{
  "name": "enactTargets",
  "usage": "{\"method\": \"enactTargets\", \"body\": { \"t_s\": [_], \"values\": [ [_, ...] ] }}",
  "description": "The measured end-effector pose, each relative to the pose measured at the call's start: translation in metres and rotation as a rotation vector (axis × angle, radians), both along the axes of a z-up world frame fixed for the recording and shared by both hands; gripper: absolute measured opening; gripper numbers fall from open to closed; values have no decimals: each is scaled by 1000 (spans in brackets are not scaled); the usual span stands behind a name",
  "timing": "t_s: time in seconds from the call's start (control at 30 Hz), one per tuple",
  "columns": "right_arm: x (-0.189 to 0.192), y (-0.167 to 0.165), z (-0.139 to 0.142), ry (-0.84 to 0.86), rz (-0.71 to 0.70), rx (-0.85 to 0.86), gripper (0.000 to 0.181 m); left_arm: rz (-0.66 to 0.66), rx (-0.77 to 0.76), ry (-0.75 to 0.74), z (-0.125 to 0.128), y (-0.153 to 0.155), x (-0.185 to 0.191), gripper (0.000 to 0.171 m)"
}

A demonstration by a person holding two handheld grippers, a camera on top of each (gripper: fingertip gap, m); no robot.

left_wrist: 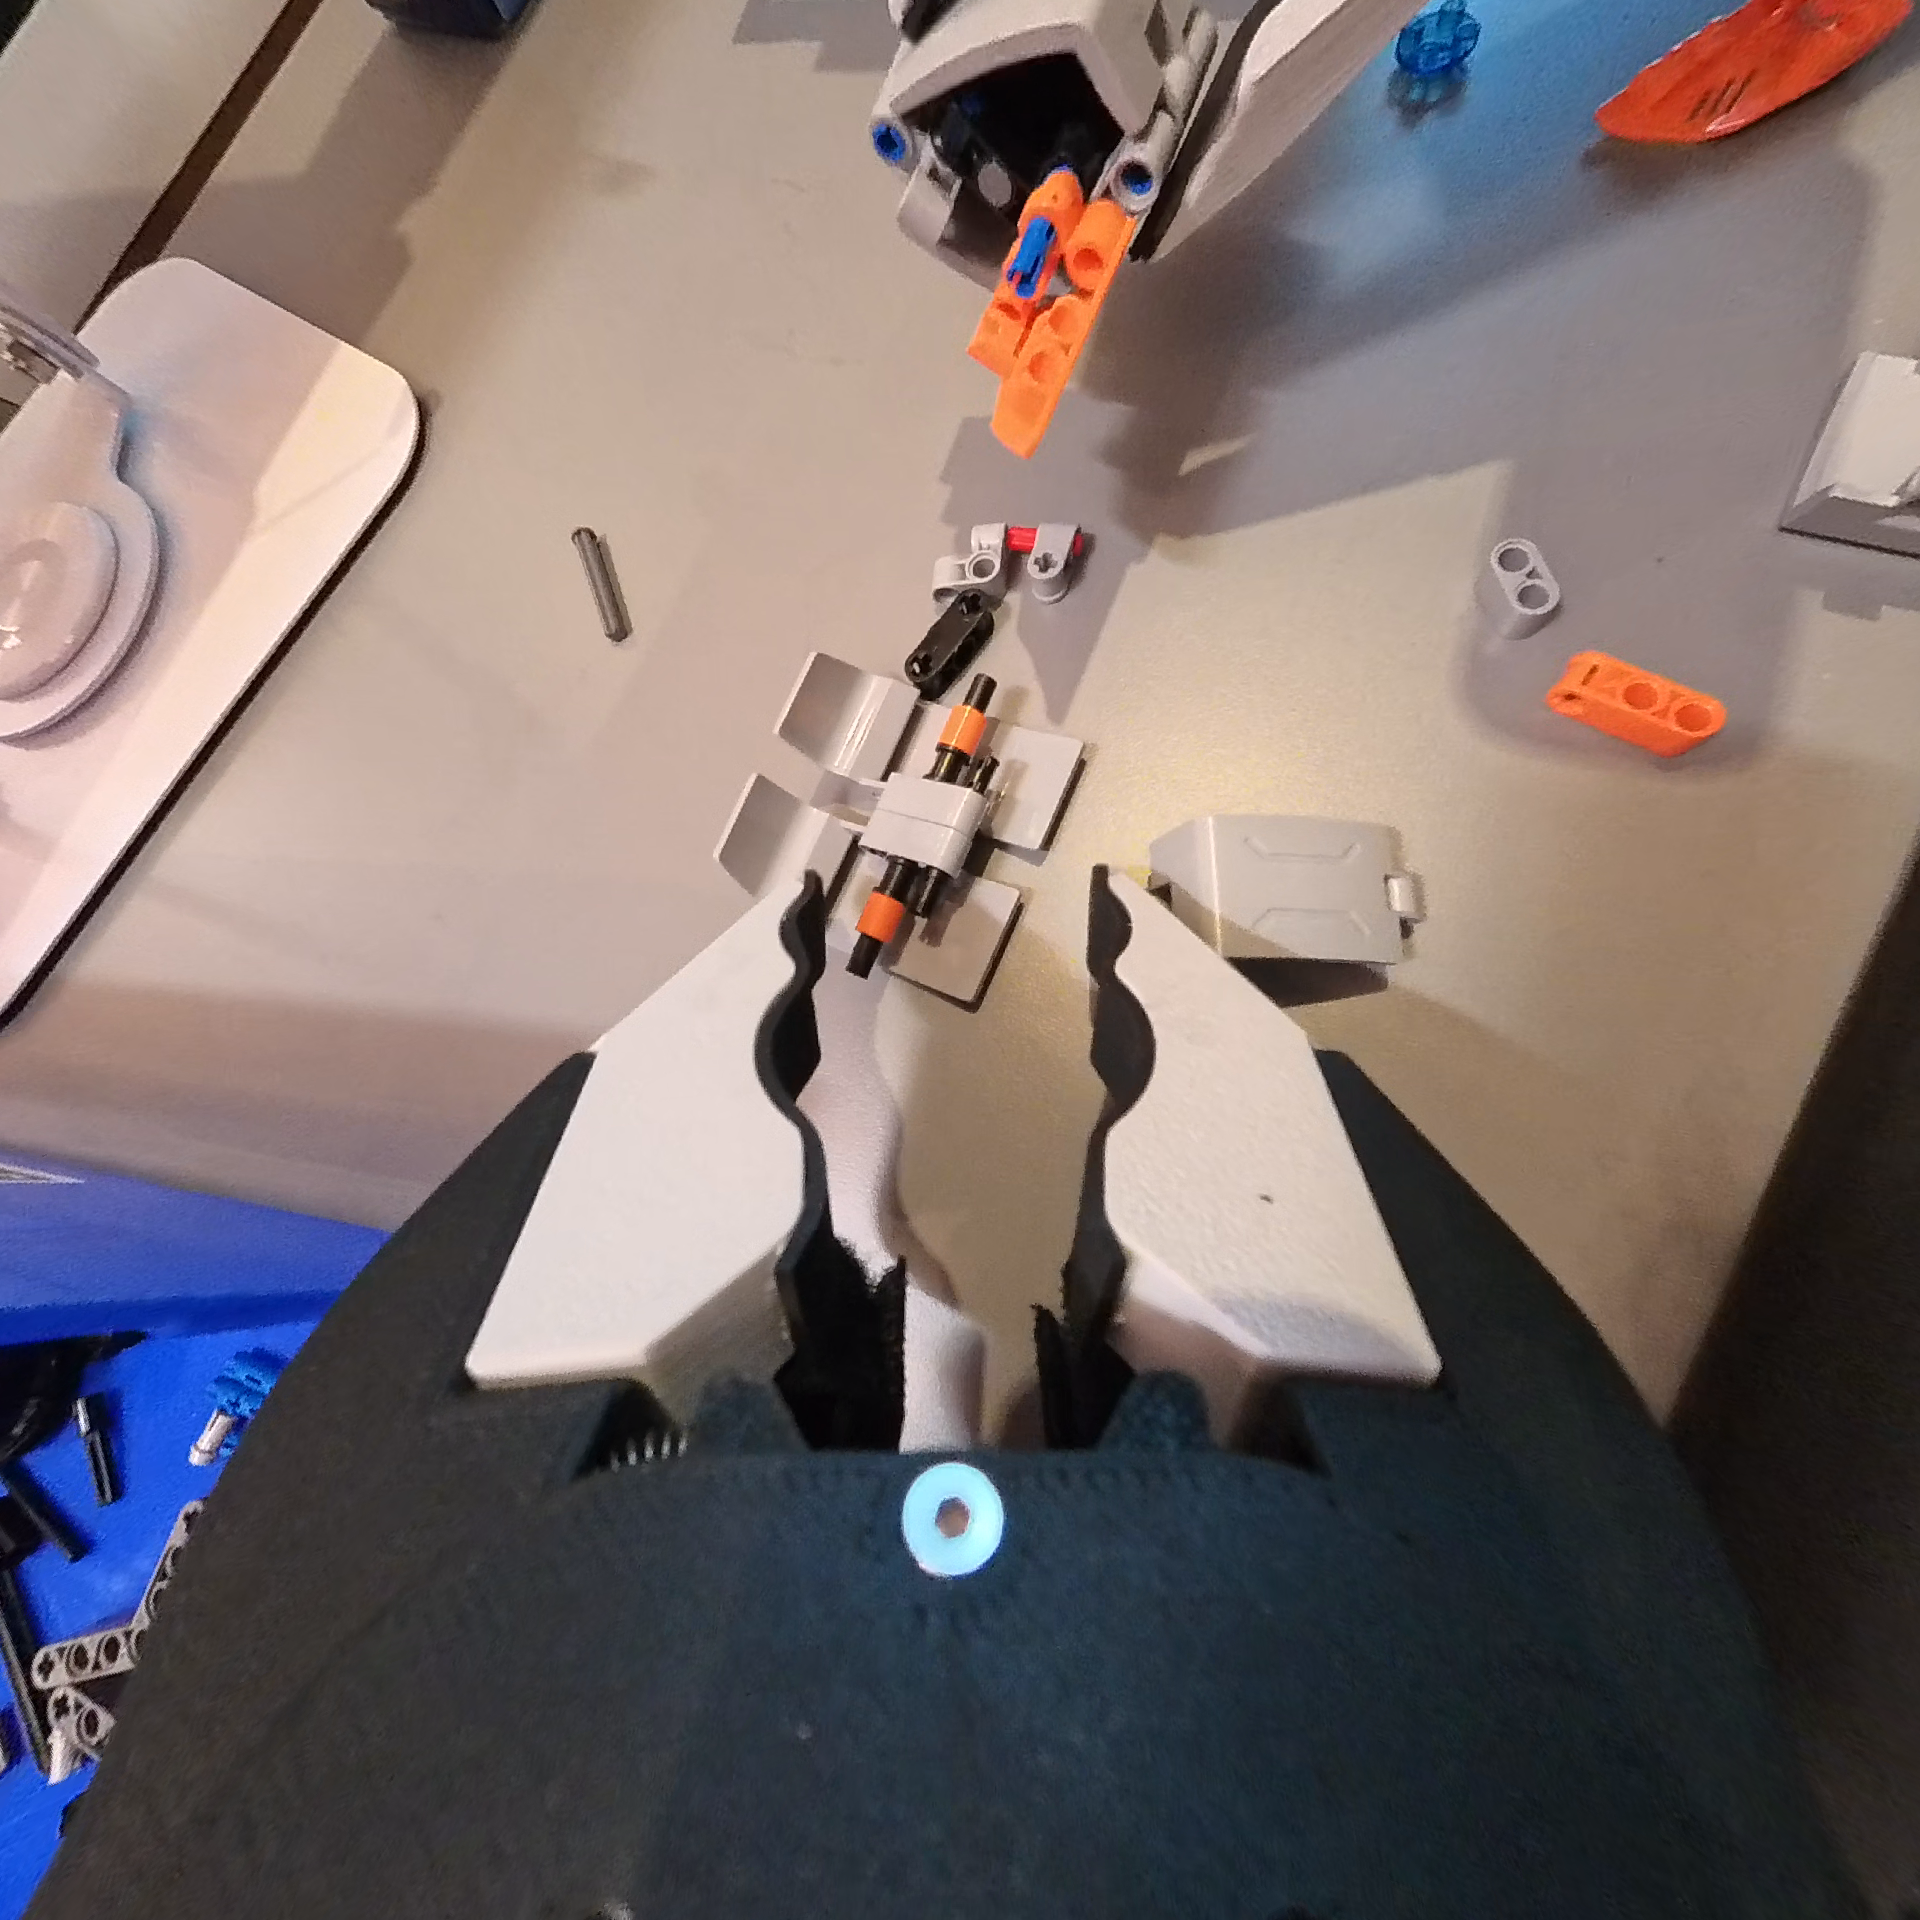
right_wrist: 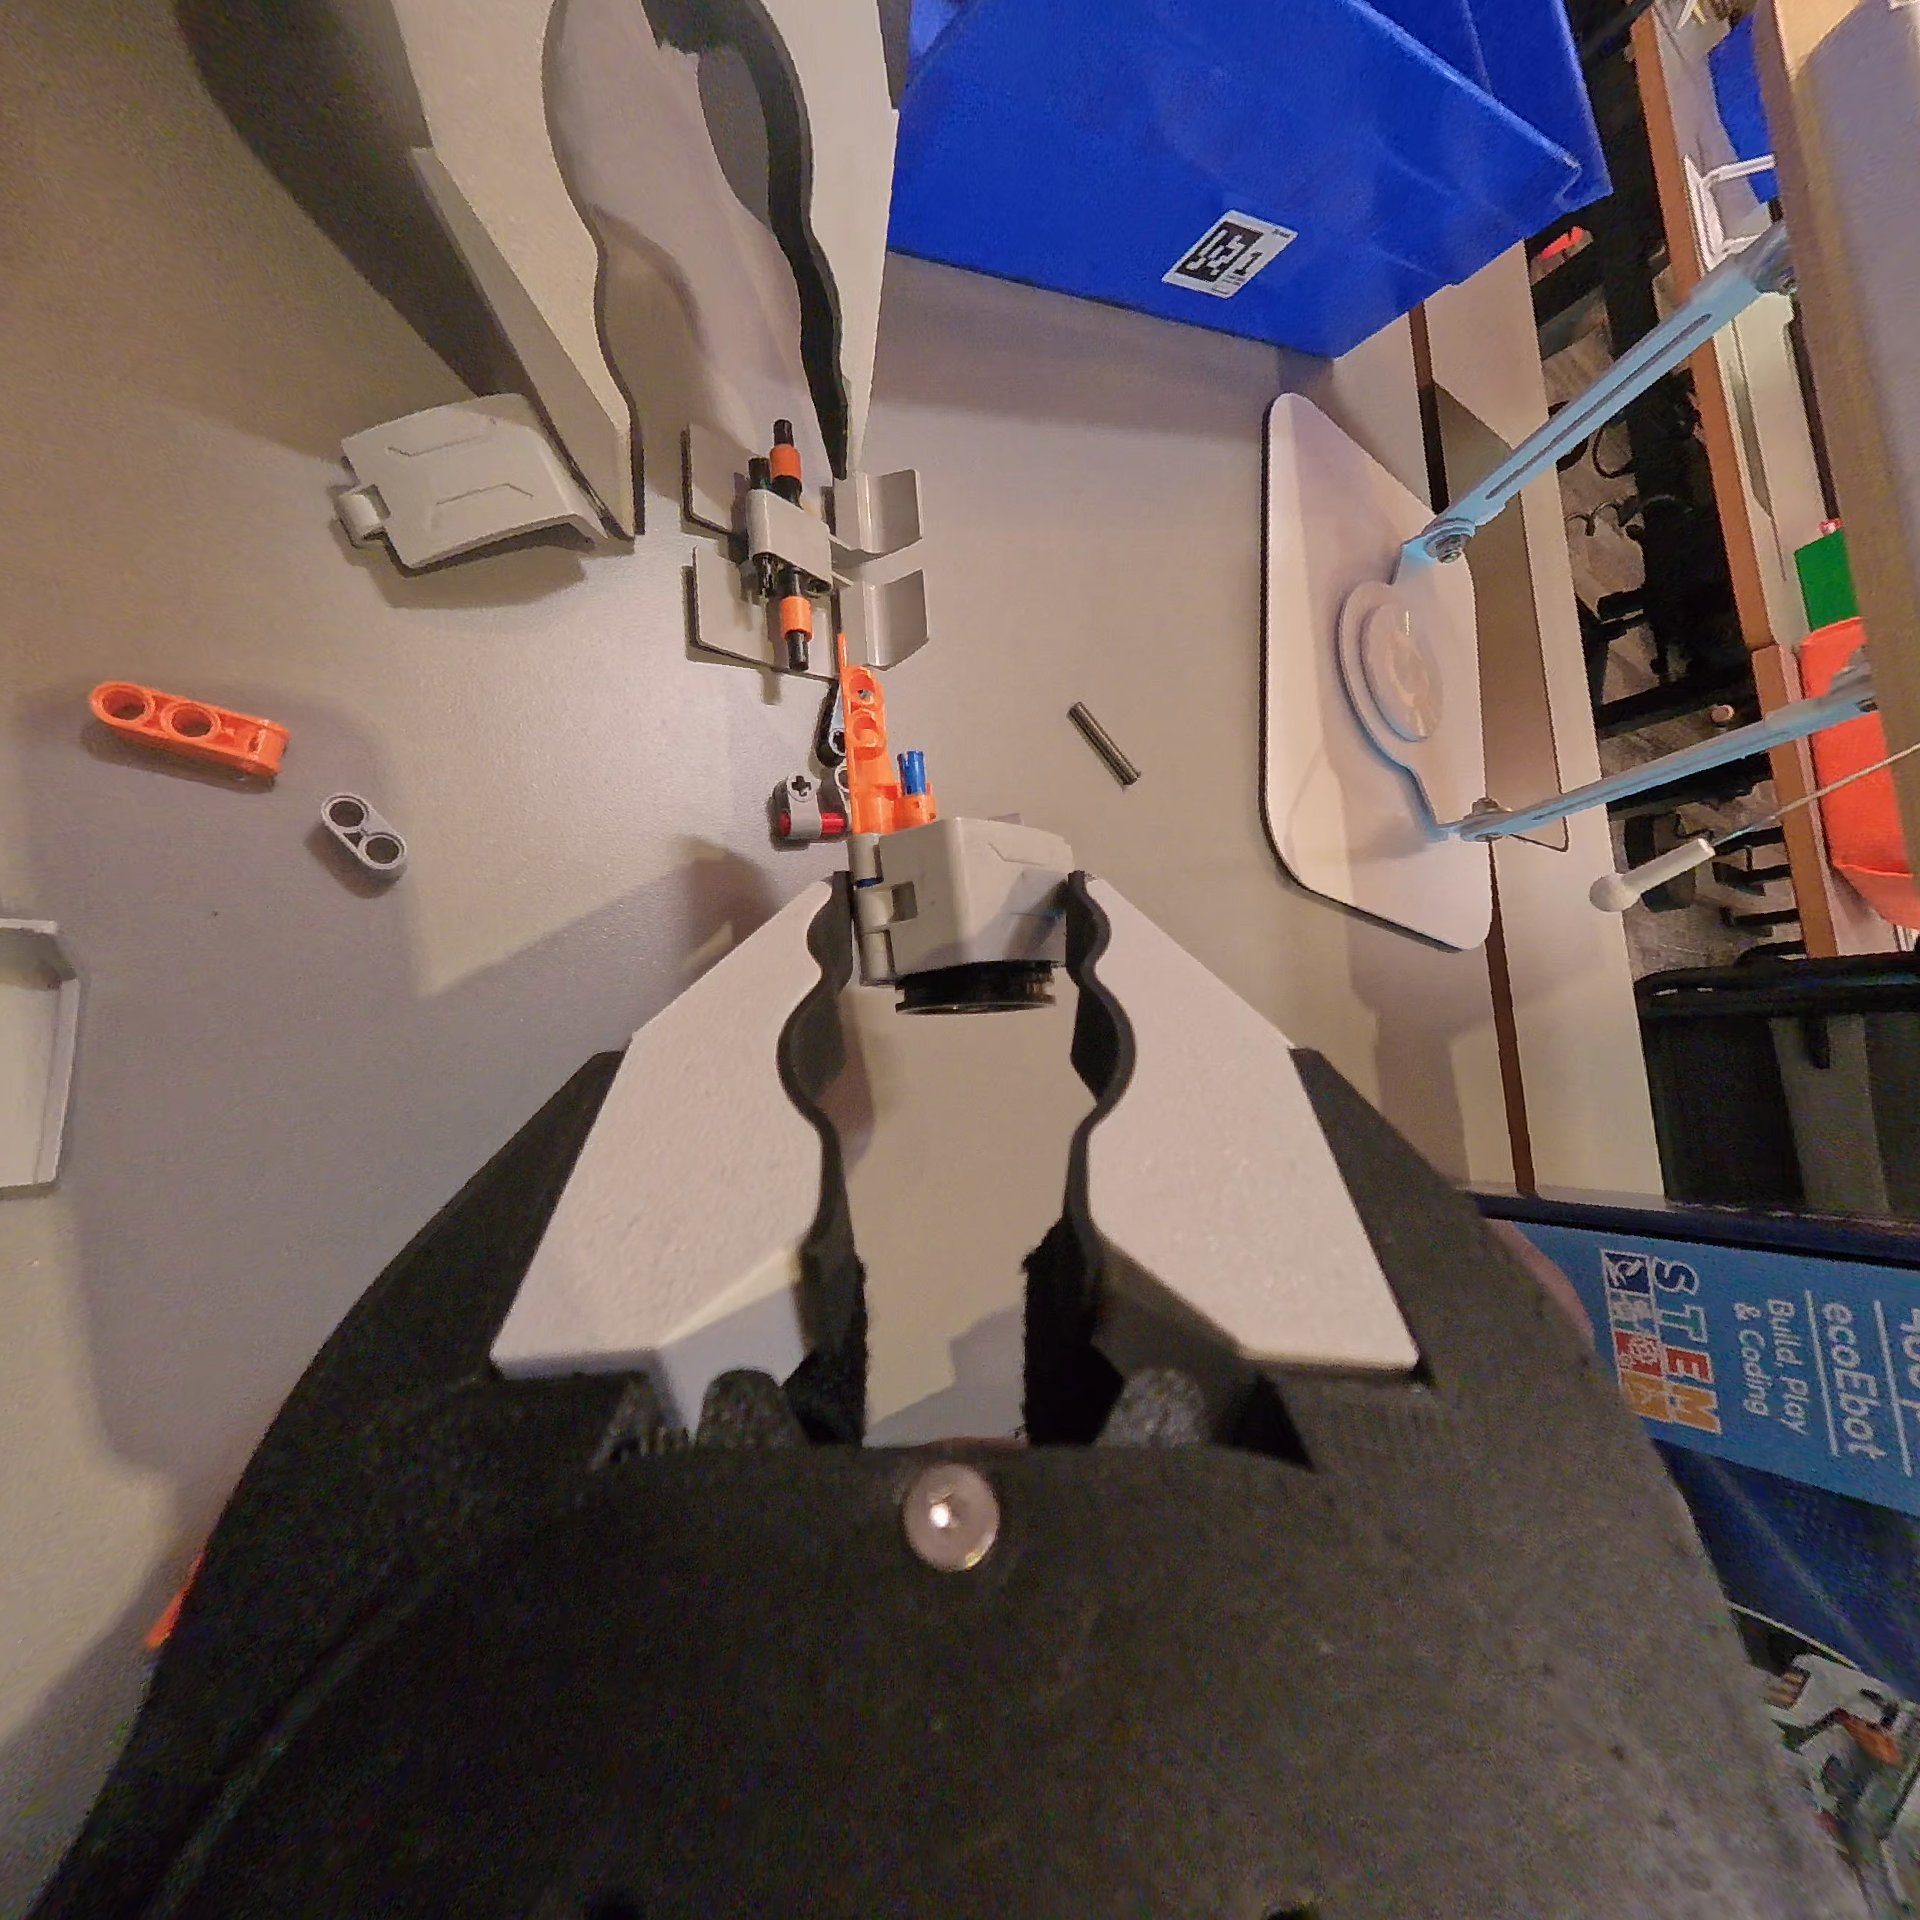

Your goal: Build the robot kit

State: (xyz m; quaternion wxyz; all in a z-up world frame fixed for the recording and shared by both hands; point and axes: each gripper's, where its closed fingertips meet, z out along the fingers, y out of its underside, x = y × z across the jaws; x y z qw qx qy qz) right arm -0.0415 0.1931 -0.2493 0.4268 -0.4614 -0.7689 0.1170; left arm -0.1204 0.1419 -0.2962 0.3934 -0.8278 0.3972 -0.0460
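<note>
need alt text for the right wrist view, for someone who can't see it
The right gripper holds a grey block assembly with orange beams above a grey table. Beyond it the open left gripper is poised at a small winged assembly, with loose parts around and a blue bin behind.

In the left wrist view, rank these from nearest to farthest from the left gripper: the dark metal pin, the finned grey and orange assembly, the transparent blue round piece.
1. Finned grey and orange assembly: right at the left gripper fingertips, between them.
2. Dark metal pin: farther out, to the left on the table.
3. Transparent blue round piece: far top right.
</note>
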Motion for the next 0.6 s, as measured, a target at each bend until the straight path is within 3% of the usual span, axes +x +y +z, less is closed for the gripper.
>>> {"method": "enactTargets", "body": {
  "t_s": [0.3,0.6],
  "values": [
    [0,-1,1,5,2,4,39,-13,15,18,0,2,2,45],
    [-1,-2,3,11,7,10,39,-29,19,25,-2,2,5,28]
  ]
}}
